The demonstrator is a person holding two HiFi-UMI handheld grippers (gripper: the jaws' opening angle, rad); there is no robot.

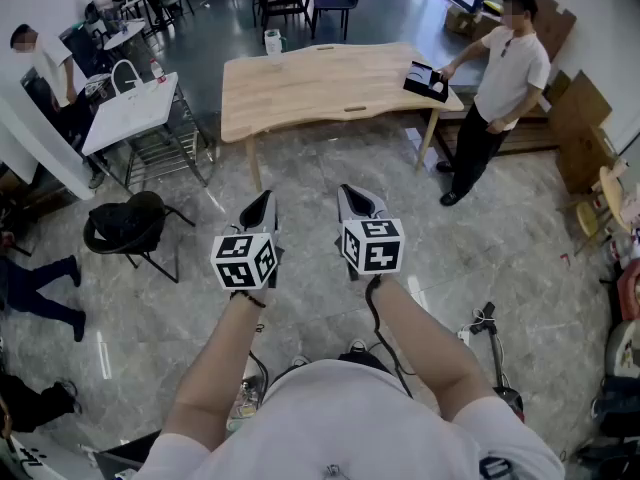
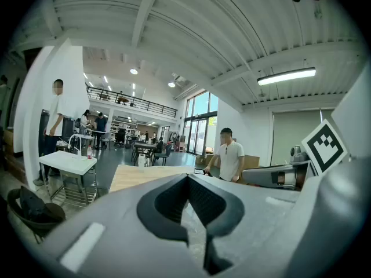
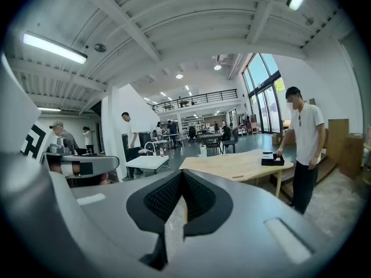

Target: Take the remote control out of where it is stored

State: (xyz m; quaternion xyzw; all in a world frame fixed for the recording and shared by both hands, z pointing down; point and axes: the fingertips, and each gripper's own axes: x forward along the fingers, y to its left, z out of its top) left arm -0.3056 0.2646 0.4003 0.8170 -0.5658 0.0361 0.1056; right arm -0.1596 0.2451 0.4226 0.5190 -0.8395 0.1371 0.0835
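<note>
Two handheld claws hover side by side above a marble floor [image 1: 330,168], with the job barely begun. The left gripper [image 1: 260,208] and the right gripper [image 1: 355,200] each have their jaws pressed together with nothing between them. Both tilt slightly downward toward a wooden table [image 1: 320,88] at twelve o'clock, well apart from the person holding them.

No view shows the remote control. A black box [image 1: 427,80] sits on the table's far right corner, at about one o'clock from the grippers. It looks like the likeliest storage place, though its contents are too small to make out. A bystander [image 1: 505,78] in a white shirt stands just beside that corner, one hand reaching to the box.

The step in hand appears to be the approach, as nothing is yet within reach. The next move calls for closing the gap to the table's right end and spreading the jaws. One claw could then steady the box while the other pinches the remote, with care taken around the bystander's hand.
</note>
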